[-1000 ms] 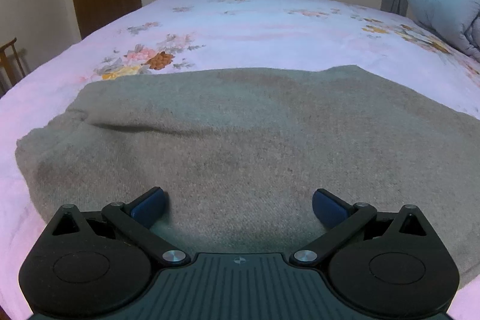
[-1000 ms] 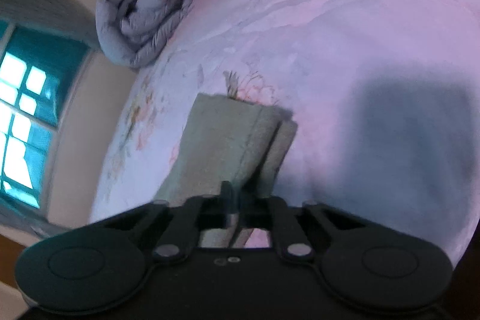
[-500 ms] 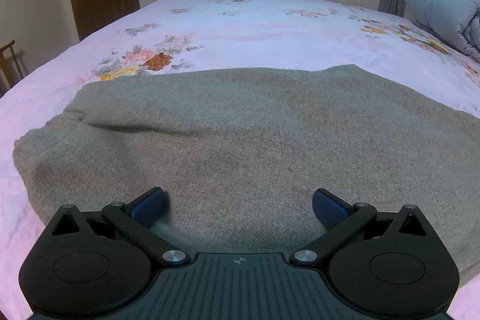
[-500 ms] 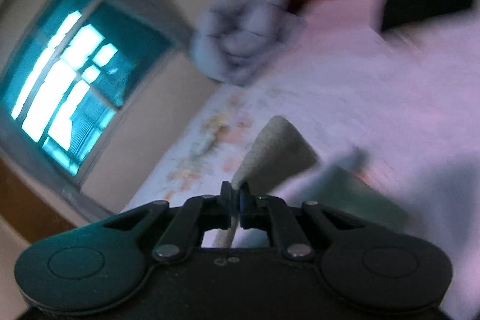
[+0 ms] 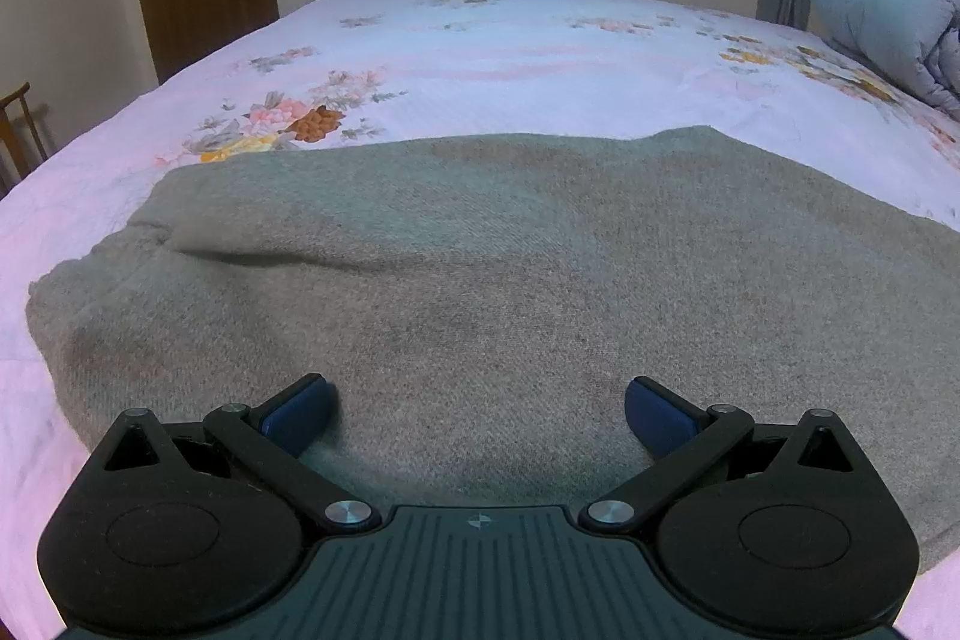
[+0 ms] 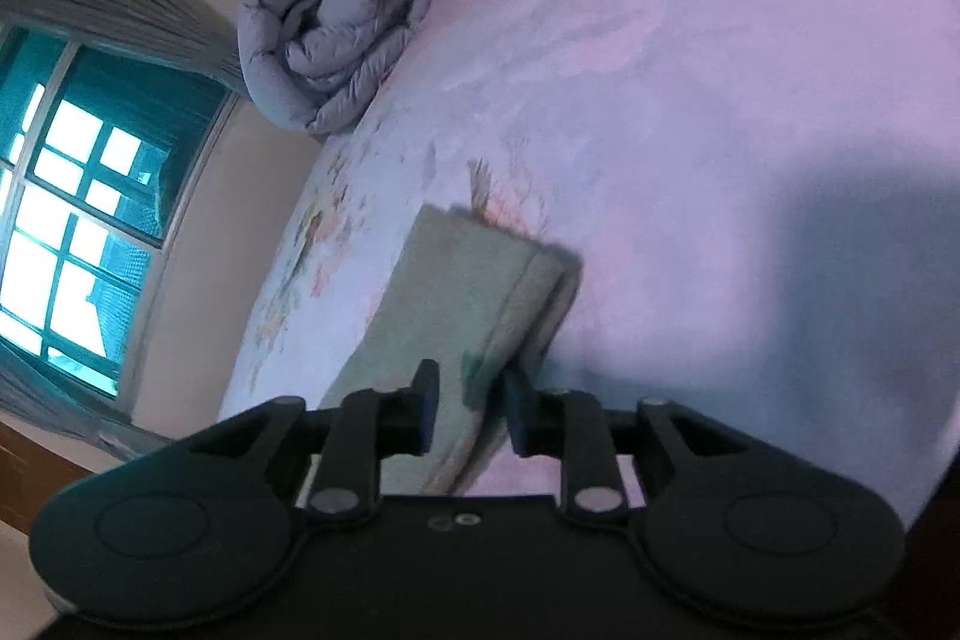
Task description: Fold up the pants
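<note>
Grey pants (image 5: pixel 492 280) lie doubled over on the floral bed (image 5: pixel 510 58), more folds likely remaining; left gripper (image 5: pixel 477 409) jaws wide open above them, right gripper (image 6: pixel 468 409) jaws opening around their edge.

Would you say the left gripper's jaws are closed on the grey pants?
No, the left gripper has its jaws spread wide above the grey pants, gripping nothing.
</note>
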Available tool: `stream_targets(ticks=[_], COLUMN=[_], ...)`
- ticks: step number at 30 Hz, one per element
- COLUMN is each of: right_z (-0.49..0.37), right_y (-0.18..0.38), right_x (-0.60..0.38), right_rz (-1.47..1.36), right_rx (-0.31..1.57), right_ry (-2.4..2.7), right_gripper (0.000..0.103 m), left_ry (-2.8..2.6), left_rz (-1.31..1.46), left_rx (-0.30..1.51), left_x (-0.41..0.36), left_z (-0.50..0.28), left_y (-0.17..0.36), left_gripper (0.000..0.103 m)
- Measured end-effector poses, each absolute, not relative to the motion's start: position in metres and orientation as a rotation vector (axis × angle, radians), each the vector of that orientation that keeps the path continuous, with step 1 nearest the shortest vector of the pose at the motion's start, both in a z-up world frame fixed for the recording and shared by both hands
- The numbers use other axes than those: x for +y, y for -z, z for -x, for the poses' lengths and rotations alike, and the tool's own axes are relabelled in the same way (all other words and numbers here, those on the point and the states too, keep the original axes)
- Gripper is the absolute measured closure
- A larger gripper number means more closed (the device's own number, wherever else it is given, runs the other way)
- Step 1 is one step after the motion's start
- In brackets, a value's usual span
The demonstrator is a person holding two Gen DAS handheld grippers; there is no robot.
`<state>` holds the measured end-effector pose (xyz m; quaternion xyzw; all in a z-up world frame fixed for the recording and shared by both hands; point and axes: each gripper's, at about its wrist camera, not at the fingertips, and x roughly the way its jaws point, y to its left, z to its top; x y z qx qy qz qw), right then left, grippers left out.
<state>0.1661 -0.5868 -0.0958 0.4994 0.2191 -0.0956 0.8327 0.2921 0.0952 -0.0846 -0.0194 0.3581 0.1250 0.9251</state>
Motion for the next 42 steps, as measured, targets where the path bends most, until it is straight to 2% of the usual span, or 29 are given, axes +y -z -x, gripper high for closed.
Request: stream_targets(ticks=[2,4,6,7,8,9,14,17,18,19,20,21,24,28,34,40,42], right_z=[-0.161,-0.163,-0.169,-0.175,-0.181,-0.186,-0.173,-0.174,-0.176,-0.173,-0.168,-0.164,-0.143,-0.138,-0.226,-0.311,-0.331], right_y=[0.099,0.105,0.107,0.106,0.105,0.100,0.045,0.078,0.101,0.120,0.125,0.122,0.090,0.052,0.011,0.015,0.021], right_x=[-0.589,-0.591,-0.593,-0.594,-0.594,-0.593,-0.571,-0.585,-0.594,-0.602,-0.605,-0.606,-0.593,-0.561,-0.437,-0.248,-0.192], right_rz=[-1.065,-1.082,-1.101,-1.096,-1.085,-1.059,-0.839,-0.897,-0.975,-1.088,-1.143,-1.156,-1.000,-0.817,-0.556,-0.377,-0.313], right_rx=[0.464,0.464,0.437,0.437,0.465,0.501,0.333,0.436,0.506,0.496,0.469,0.464,0.433,0.399,0.517,0.679,0.702], right_ry=[0.221,0.216,0.210,0.218,0.230,0.245,0.160,0.251,0.280,0.259,0.240,0.226,0.303,0.212,-0.170,-0.540,-0.614], right_gripper=[0.079,0.062,0.054,0.064,0.086,0.099,0.100,0.100,0.100,0.102,0.101,0.094,0.083,0.083,0.081,0.078,0.076], left_ry=[-0.259,-0.261,-0.259,-0.258,-0.257,-0.256,-0.253,-0.253,-0.252,-0.250,-0.248,-0.246,-0.238,-0.251,-0.344,-0.321,-0.350], left_rz=[0.038,0.036,0.035,0.034,0.034,0.034,0.032,0.029,0.029,0.031,0.031,0.033,0.033,0.047,0.084,0.116,0.050], left_rx=[0.733,0.734,0.739,0.740,0.740,0.739,0.722,0.715,0.717,0.719,0.723,0.725,0.714,0.687,0.630,0.552,0.538], left_x=[0.094,0.094,0.094,0.095,0.095,0.095,0.095,0.094,0.094,0.095,0.095,0.096,0.097,0.103,0.140,0.190,0.193], left_z=[-0.292,-0.292,-0.293,-0.293,-0.293,-0.293,-0.290,-0.288,-0.288,-0.288,-0.289,-0.289,-0.289,-0.282,-0.268,-0.255,-0.258], left_y=[0.085,0.085,0.084,0.084,0.084,0.084,0.085,0.086,0.086,0.085,0.084,0.084,0.083,0.078,0.065,0.048,0.045], left_gripper=[0.000,0.000,0.000,0.000,0.000,0.000,0.000,0.000,0.000,0.000,0.000,0.000,0.000,0.000,0.000,0.000,0.000])
